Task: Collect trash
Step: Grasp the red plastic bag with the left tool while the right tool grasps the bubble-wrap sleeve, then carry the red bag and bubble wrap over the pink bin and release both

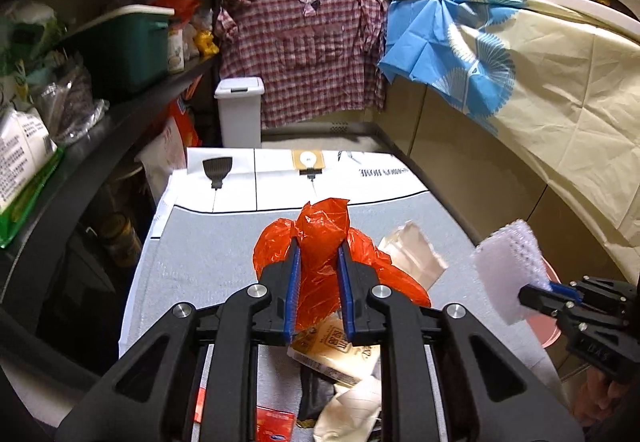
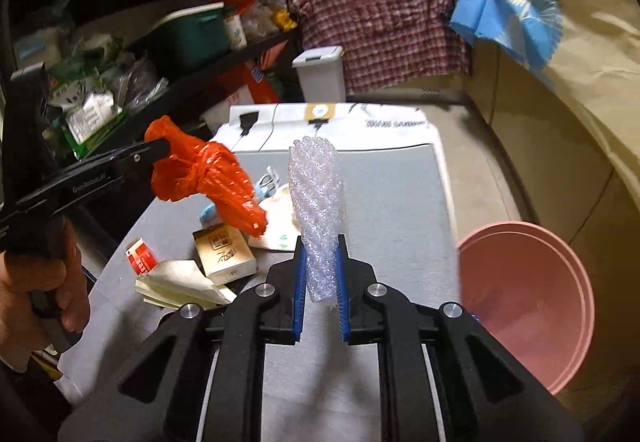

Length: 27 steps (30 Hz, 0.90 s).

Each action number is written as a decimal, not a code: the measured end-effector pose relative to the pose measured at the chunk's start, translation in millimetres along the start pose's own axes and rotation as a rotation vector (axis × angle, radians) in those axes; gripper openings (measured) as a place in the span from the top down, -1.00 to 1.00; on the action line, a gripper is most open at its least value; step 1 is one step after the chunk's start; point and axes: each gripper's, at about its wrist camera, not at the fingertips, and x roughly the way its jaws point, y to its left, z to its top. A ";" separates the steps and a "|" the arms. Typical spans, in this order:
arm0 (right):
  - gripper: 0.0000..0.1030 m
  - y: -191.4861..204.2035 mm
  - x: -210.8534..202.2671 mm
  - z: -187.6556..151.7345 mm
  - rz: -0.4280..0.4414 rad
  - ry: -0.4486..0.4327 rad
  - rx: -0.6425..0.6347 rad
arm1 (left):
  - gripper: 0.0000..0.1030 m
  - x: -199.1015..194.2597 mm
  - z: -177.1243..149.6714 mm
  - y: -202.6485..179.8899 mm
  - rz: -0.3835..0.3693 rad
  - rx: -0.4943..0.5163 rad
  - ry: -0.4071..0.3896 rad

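My left gripper point(image 1: 318, 250) is shut on a crumpled orange plastic bag point(image 1: 320, 242) and holds it above the grey table point(image 1: 208, 254); the bag also shows in the right wrist view point(image 2: 208, 174). My right gripper point(image 2: 320, 242) is shut on a piece of bubble wrap point(image 2: 318, 202), held upright above the table; it also shows in the left wrist view point(image 1: 508, 266). A pink basin point(image 2: 524, 302) stands at the table's right side. More trash lies on the table: a tan box point(image 2: 224, 254), a red-and-white packet point(image 2: 141, 256), folded paper point(image 2: 180, 284).
A white lidded bin point(image 1: 240, 110) stands on the floor beyond the table. Dark shelves point(image 1: 120, 114) full of goods run along the left. A counter draped with checked cloth point(image 1: 300, 50) and blue-cream cloth point(image 1: 520, 74) bounds the back and right.
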 end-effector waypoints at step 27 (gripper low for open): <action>0.73 -142.3 -122.8 27.6 -0.206 -0.082 0.126 | 0.67 -55.5 -0.8 -110.2 -0.169 0.025 -0.045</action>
